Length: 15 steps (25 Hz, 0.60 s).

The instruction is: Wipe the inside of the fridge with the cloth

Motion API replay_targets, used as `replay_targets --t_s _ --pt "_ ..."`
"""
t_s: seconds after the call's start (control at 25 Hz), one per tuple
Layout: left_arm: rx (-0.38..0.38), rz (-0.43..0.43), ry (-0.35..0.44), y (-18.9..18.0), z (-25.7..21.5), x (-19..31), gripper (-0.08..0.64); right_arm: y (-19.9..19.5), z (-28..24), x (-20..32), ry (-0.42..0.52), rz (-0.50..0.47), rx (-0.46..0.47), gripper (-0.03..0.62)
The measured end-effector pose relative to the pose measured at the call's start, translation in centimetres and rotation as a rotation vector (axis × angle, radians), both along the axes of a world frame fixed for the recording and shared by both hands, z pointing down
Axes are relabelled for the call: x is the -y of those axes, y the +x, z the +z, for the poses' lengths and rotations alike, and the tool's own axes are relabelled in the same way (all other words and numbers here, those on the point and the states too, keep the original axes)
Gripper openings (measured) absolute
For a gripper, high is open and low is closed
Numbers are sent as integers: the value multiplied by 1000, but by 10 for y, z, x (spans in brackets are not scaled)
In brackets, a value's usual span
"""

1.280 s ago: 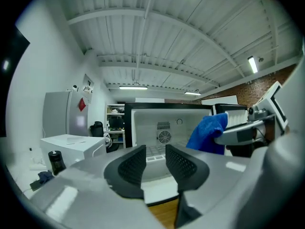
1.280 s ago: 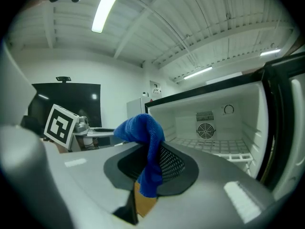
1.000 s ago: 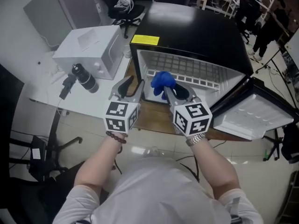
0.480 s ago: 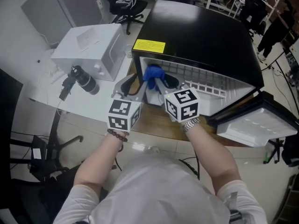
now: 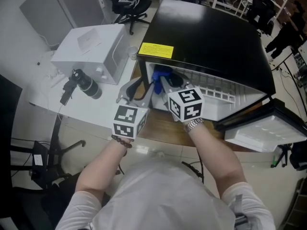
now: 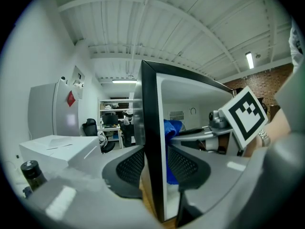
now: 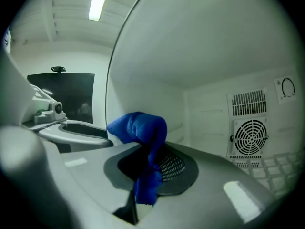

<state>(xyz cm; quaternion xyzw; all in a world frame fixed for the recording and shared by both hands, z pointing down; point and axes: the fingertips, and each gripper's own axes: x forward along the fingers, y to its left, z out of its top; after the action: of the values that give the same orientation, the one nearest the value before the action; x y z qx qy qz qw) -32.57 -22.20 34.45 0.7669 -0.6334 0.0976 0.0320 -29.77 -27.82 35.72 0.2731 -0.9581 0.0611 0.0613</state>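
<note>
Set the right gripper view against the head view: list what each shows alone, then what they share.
Only the right gripper view: the round fan grille on the back wall of the fridge, and the right gripper seen close, shut on the blue cloth. Only the head view: the yellow label on the fridge's black top, its open door, and the white appliance at left. Both: the cloth, the left gripper, and the fridge's white inside.
</note>
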Motion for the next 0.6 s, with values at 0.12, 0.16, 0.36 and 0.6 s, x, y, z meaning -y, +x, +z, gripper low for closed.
replay_targets --t_s 0.12,0.16,0.36,0.6 --pt "3 1 5 -1 0 1 140 -1 0 9 7 28 -2 57" --pt "3 2 7 -1 0 1 137 -1 1 13 10 39 -3 57" --pt "3 10 9 0 1 2 137 -2 1 31 23 96 -2 57" --pt "1 4 15 0 -1 1 137 -4 1 46 9 155 -7 55"
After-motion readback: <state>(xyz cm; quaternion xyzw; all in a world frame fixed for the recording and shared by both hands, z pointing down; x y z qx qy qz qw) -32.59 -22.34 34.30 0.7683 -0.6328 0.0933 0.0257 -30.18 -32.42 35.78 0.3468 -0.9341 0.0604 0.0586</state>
